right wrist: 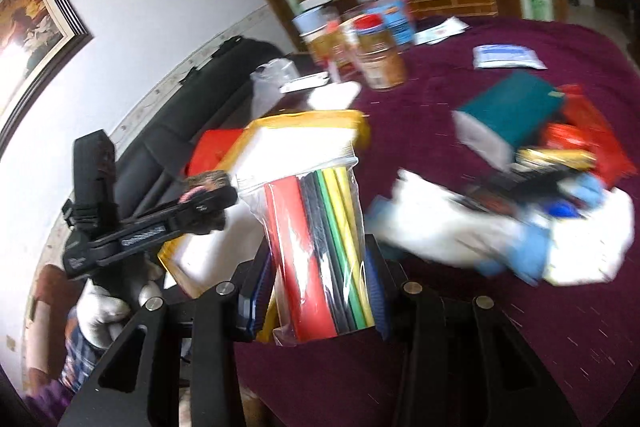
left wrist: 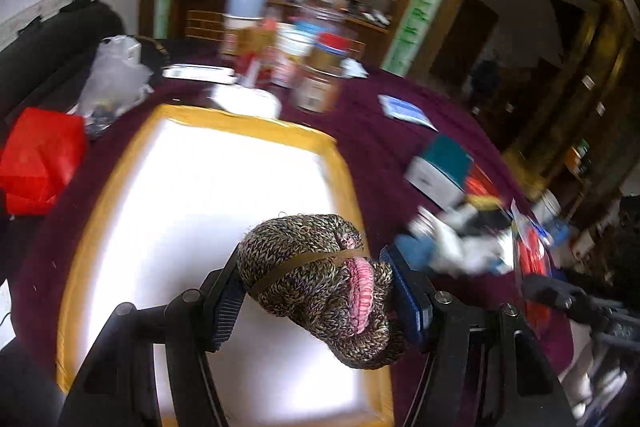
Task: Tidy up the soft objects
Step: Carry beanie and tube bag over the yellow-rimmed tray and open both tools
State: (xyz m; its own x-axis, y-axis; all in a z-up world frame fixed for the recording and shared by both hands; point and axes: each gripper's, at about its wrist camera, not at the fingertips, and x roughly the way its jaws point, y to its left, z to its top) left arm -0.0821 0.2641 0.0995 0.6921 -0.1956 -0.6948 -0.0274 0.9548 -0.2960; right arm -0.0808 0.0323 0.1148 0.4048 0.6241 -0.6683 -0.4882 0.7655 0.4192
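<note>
Left gripper (left wrist: 316, 291) clamped, right gripper (right wrist: 316, 291) clamped, gloved hand (right wrist: 100, 311) seemingly holding left.

A table draped in a maroon cloth (left wrist: 360, 131) fills both views. On it lie a yellow-rimmed white tray (left wrist: 224, 179) at centre, a red bag (left wrist: 40, 159) at left, blurred jars (left wrist: 320, 67) at top, a teal-and-white box (left wrist: 440, 167) and a blue-white packet (left wrist: 404, 111) at right.
</note>
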